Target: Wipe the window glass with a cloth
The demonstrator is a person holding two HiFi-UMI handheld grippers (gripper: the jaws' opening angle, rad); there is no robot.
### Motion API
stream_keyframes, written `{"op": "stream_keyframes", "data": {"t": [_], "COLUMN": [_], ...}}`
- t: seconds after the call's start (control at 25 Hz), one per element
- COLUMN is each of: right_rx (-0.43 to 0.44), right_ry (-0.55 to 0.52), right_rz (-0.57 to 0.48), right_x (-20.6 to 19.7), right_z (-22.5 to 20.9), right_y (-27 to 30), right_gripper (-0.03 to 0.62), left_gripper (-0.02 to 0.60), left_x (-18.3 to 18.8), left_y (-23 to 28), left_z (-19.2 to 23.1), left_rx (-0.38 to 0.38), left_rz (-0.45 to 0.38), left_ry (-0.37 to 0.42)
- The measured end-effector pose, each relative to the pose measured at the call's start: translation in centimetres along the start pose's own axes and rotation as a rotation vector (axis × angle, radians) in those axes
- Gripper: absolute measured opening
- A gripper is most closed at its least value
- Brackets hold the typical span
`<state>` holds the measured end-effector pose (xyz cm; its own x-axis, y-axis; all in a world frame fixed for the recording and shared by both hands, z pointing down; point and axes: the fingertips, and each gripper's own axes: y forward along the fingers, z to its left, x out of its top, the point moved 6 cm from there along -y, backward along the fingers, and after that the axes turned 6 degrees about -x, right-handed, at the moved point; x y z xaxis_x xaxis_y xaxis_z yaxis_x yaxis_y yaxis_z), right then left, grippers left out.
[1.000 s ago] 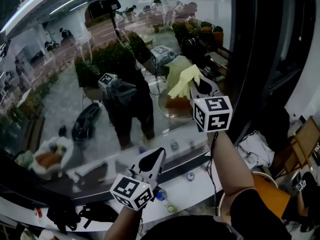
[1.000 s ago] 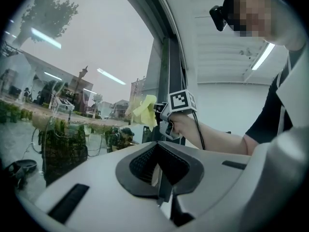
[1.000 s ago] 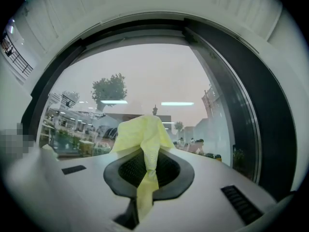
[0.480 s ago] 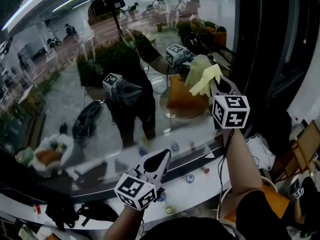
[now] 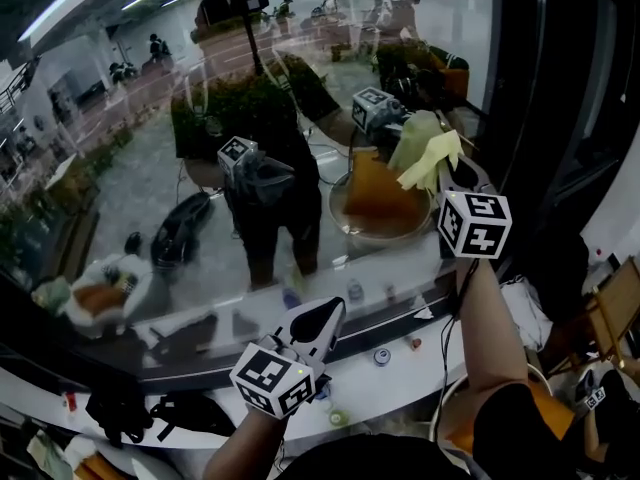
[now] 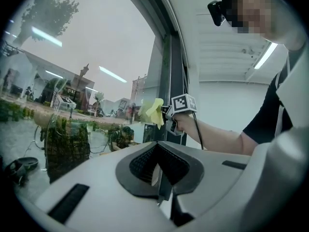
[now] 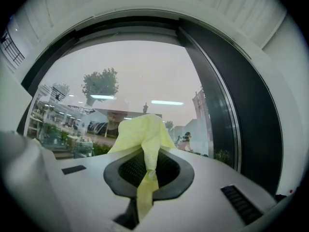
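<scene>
A person's right gripper [image 5: 447, 175], jaws clamped on a yellow cloth [image 5: 428, 156], holds it high at the window glass [image 5: 130, 138] beside the dark frame [image 5: 520, 118], while the left gripper [image 5: 318, 320] hangs lower, jaws together, empty.

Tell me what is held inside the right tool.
A crumpled yellow cloth, pinched in the right tool and bunching out toward the window glass. The bunch covers the glass behind it, so contact cannot be seen.

Our right gripper [image 5: 450, 178], arm raised, clamps the yellow cloth [image 5: 426, 151]; our left gripper [image 5: 318, 320] hangs low, jaws together.
</scene>
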<state>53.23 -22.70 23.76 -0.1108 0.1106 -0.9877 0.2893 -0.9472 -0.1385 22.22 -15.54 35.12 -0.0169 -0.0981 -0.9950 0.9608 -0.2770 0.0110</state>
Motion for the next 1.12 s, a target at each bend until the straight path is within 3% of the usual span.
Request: {"op": "stream_keyframes", "data": {"t": [0.44, 0.76, 0.96, 1.12], "right_rx": [-0.012, -0.035, 0.02, 0.12], "right_ry": [-0.002, 0.01, 0.021, 0.101], "right_rz": [-0.025, -0.023, 0.011, 0.017], "right_x": [0.2, 0.1, -2.4, -3.3], "right_z": [0.0, -0.2, 4.1, 8.8], "right_y": [-0.1, -0.2, -2.1, -5.3], "right_gripper": [0.037, 0.037, 0.037, 0.038], "left_gripper": [-0.002, -0.002, -0.002, -0.002], "left_x": [0.1, -0.9, -2.8, -3.8], "left_y": [-1.3, -5.9, -10.6, -14.9], "left_z": [-0.6, 0.1, 0.4, -0.3], "left_rx": [0.054, 0.168, 0.212, 0.231], "left_rz": [0.021, 0.047, 0.038, 0.042], "left_ry": [-0.006, -0.008, -0.018, -0.042]}}
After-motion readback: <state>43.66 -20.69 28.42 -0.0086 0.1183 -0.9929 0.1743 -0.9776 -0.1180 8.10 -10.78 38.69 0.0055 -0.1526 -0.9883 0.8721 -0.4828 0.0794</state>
